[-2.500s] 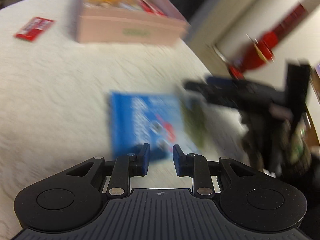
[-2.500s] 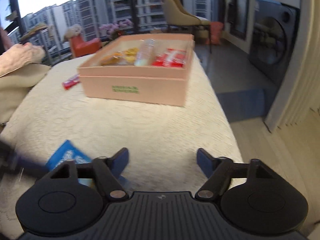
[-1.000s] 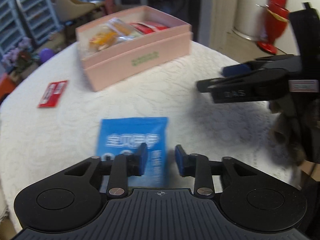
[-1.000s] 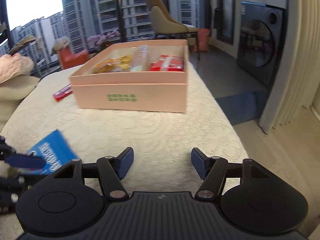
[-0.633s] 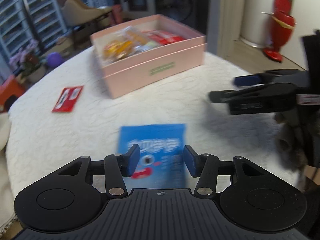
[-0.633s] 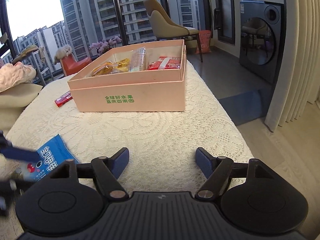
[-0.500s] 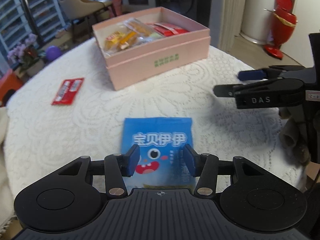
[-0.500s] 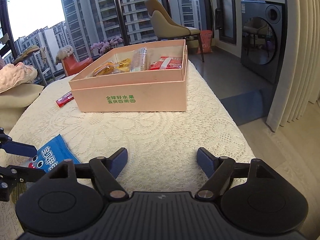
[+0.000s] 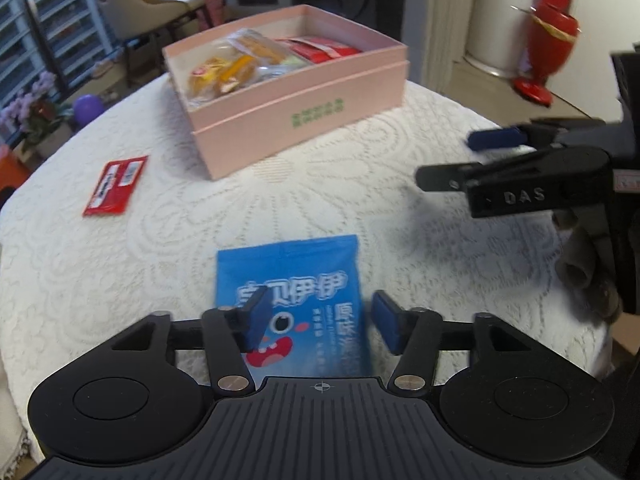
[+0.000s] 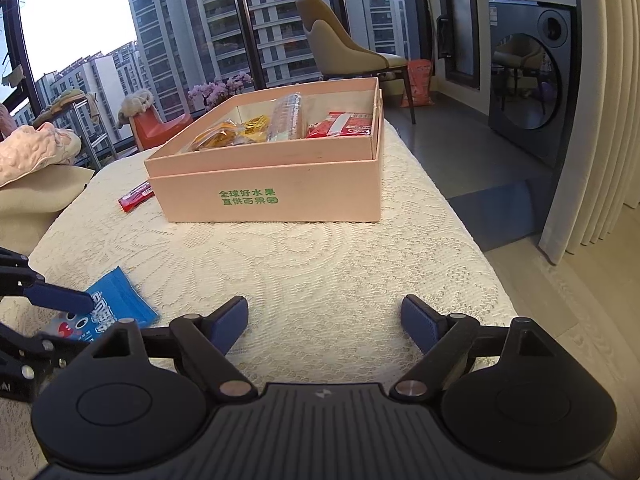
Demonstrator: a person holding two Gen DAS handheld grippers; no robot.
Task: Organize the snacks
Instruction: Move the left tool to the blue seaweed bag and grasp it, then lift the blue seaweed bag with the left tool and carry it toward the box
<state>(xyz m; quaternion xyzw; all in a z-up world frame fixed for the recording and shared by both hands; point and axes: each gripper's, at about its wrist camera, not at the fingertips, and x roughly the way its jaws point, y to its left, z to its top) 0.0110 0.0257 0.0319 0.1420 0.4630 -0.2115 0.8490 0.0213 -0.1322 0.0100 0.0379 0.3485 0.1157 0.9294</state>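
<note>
Since half a second earlier, you had spread the fingers of your left gripper (image 9: 320, 322) wider, and the blue snack packet (image 9: 294, 300) lay a little nearer, its lower part now running between the two blue pads. The left pad overlapped the packet's left edge and the right pad stood just off its right edge. The frames did not show either pad pressing on it; the packet lay flat on the lace-covered bench (image 9: 160, 248).

Your right gripper (image 10: 325, 322) had its fingers spread wide with nothing between them, only bare lace. To the left of those fingers, the same blue packet (image 10: 116, 304) showed partly, under the tip of the left gripper.

Beyond the left fingers and off to their right, the right gripper (image 9: 496, 152) hung above the bench, well apart from the packet.

Farther out and to the left of the left fingers, a red packet (image 9: 116, 184) lay flat on the lace. Straight ahead past it stood the pink box (image 9: 304, 116), open-topped, with yellow pastries in clear wrappers (image 9: 228, 72) and red packets (image 9: 320, 46) inside. From the right wrist the box (image 10: 272, 196) sat dead ahead of the fingers, green print on its front.
</note>
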